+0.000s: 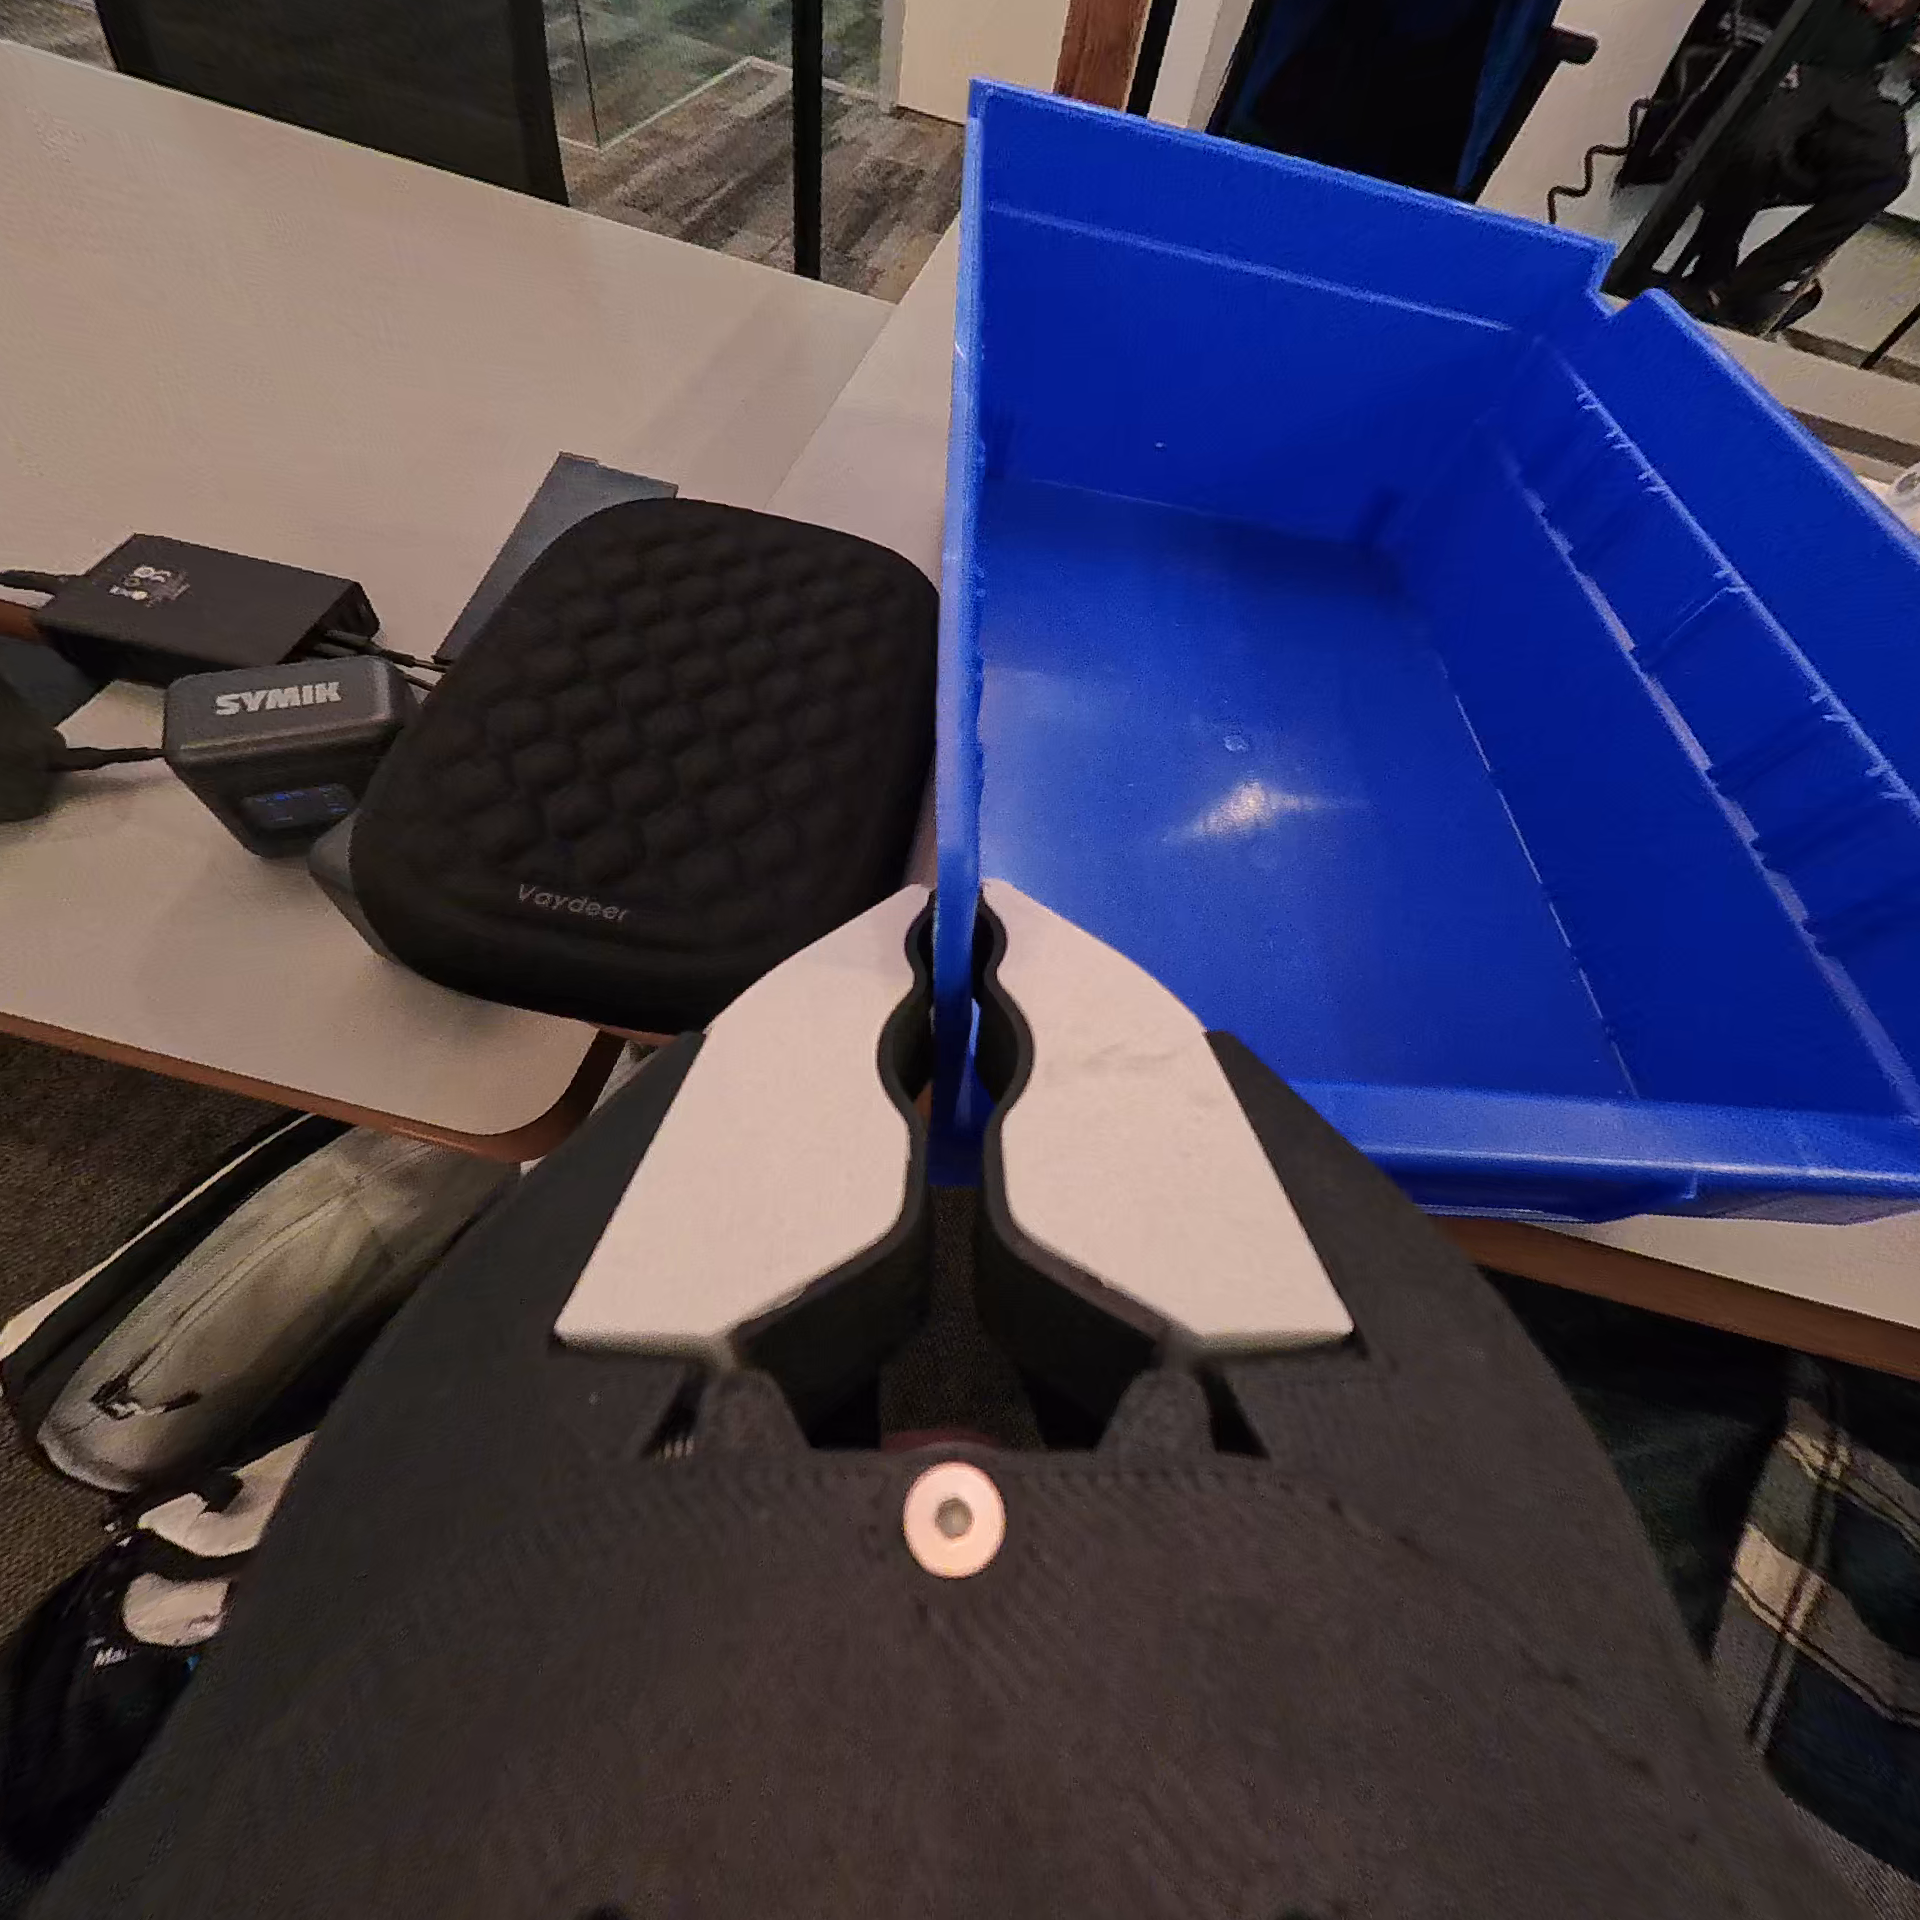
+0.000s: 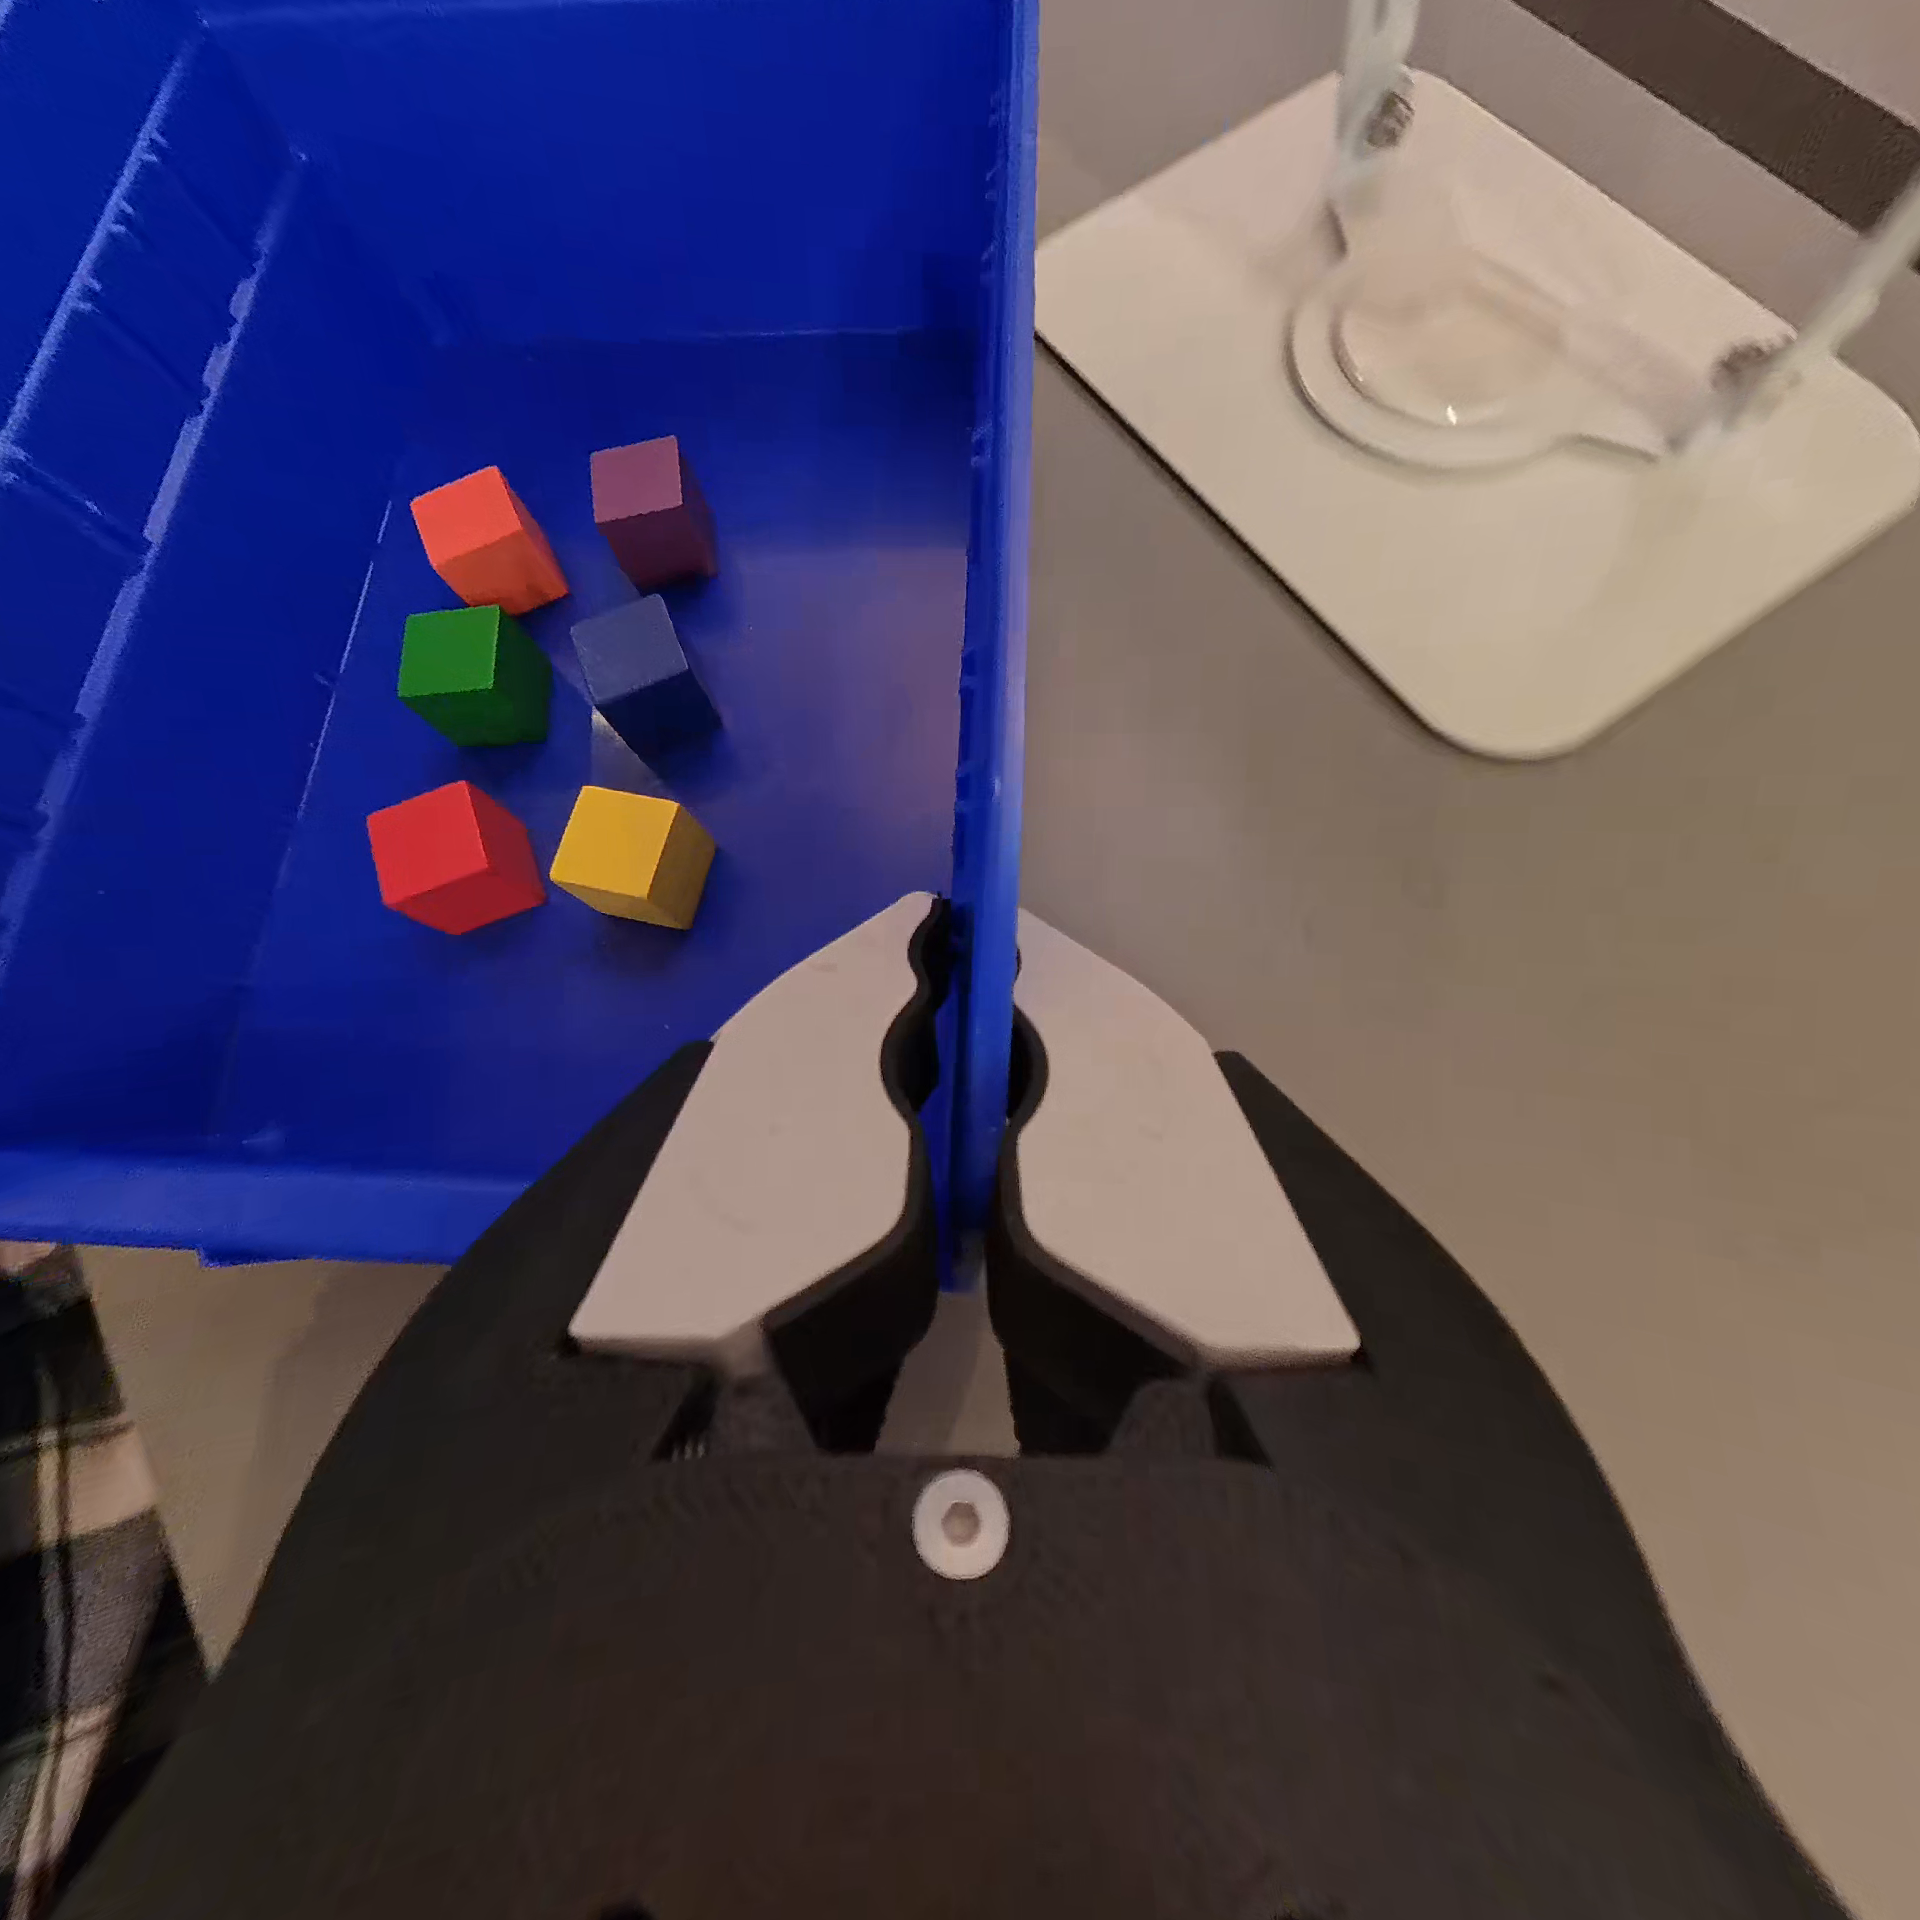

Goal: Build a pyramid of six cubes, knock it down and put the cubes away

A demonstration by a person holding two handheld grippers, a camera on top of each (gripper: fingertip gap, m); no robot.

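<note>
Blue plastic bin walls are clamped by the left gripper and right gripper. Six cubes lie inside, left of centre. Probably the opening step; tipping or lifting out comes next.

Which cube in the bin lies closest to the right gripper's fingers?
The yellow cube: it lies lowest and farthest right of the six in the blue bin, beside the red cube.

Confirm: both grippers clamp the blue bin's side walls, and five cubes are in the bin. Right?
Not quite. The right wrist view shows six cubes in the blue bin: orange, purple, green, blue, red and yellow. The rest stands: the left gripper and right gripper each clamp a side wall.
</note>
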